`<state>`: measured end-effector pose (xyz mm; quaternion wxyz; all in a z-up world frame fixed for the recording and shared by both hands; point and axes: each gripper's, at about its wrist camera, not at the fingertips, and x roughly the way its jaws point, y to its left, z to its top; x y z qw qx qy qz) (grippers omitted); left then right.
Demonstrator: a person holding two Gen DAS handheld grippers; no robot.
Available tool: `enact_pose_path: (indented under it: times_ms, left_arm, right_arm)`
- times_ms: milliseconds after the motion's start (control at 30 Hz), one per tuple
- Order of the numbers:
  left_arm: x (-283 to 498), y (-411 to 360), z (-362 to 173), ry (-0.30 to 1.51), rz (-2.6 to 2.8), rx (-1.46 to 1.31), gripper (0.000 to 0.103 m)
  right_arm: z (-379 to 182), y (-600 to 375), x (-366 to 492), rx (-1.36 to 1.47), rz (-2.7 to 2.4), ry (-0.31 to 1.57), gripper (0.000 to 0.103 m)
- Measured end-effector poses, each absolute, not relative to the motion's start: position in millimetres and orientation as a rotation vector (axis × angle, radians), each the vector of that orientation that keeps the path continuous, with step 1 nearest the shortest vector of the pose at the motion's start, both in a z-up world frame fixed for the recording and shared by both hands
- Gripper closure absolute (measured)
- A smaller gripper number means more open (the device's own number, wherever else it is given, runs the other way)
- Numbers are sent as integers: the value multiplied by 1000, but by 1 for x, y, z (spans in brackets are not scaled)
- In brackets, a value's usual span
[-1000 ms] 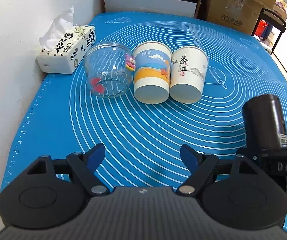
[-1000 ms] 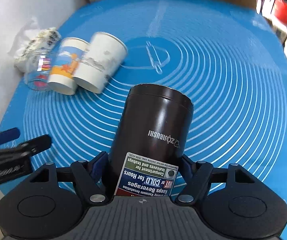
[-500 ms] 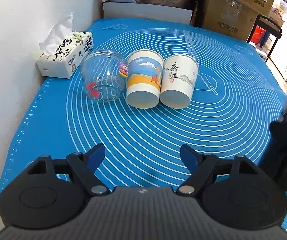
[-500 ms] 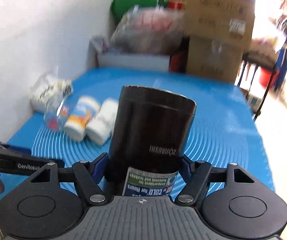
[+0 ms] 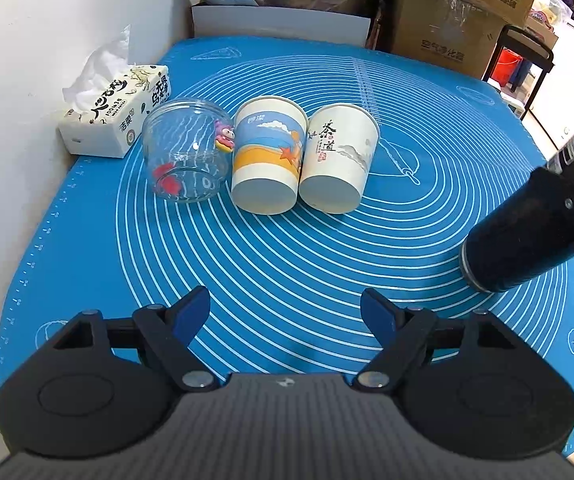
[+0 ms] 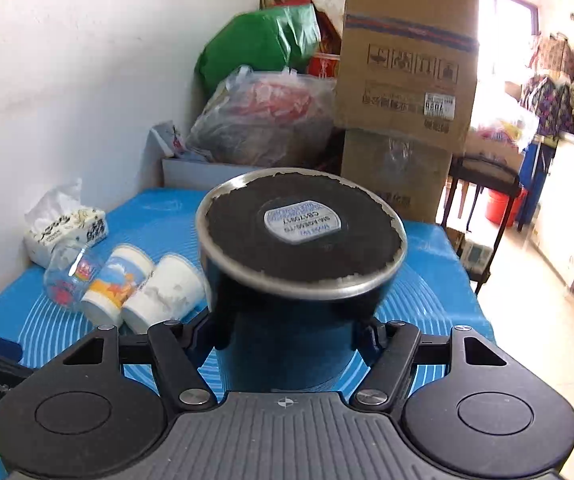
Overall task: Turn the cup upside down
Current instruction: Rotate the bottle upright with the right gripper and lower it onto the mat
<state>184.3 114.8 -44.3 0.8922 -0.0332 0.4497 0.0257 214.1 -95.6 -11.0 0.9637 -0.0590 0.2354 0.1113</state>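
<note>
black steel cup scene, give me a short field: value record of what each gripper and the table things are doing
held item: black steel insulated cup, clamped by the right gripper
cup pose: tilted, worn base with a pale sticker facing the right wrist camera; off the mat in the left wrist view
left gripper: open, holding nothing
surface: blue silicone baking mat
row by the wall: clear glass jar, blue and orange paper cup, white paper cup with black calligraphy; both paper cups base-up
also there: white tissue pack

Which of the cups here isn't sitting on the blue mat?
The dark insulated cup, held aloft by the right hand-held gripper. The two paper cups and glass rest on the mat.
</note>
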Motion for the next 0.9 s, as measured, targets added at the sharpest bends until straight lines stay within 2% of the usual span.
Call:
enact_pose_path:
  times_ms: [733,900]
  left_arm:
    - [186,115,-46,925,62,-66,21]
    - [185,114,-45,907,52,-62,21]
  right_arm:
    - [-14,-83,232,-180,246,492,36]
    - [-12,-87,233,-154,257,504,26]
